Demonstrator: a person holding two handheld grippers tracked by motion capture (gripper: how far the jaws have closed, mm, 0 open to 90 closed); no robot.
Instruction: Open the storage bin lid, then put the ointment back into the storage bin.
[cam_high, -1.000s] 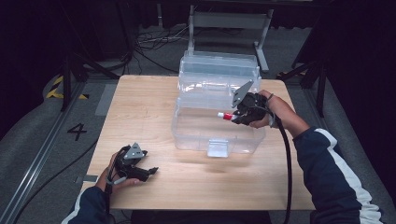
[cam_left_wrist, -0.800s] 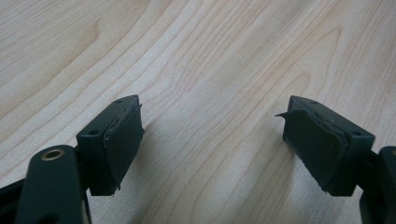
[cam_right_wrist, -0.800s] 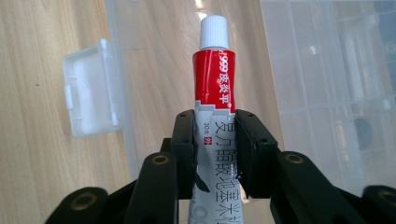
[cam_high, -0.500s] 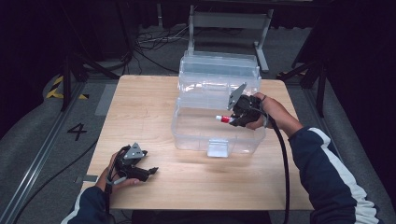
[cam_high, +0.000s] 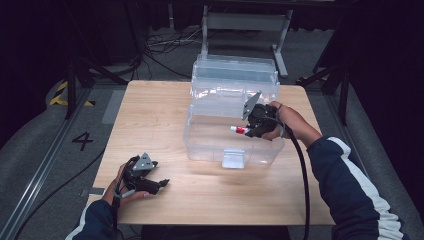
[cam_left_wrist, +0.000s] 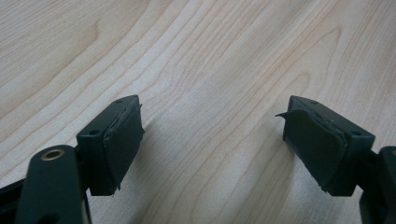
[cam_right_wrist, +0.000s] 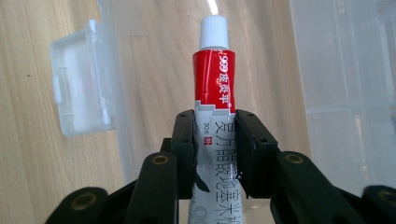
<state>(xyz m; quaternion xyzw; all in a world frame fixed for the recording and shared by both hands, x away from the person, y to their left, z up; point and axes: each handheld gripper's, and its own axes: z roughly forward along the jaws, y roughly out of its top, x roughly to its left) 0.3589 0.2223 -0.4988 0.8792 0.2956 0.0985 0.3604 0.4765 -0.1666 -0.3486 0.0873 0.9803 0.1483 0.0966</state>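
Note:
My right gripper is shut on a red and white ointment tube with a white cap. It holds the tube over the inside of a clear plastic box, cap pointing left in the high view. The box's clear lid stands open at the far side, and its front latch hangs at the near wall. My left gripper rests low over the wooden table near the front left corner, open, with bare wood between its pads.
A black cable trails from the right gripper along the sleeve. The table's front edge runs just below the left hand. Dark floor with cables and stand legs lies beyond the table's far edge.
The right gripper has shifted slightly left and toward the near side with the tube, over the box. The left gripper has stayed put.

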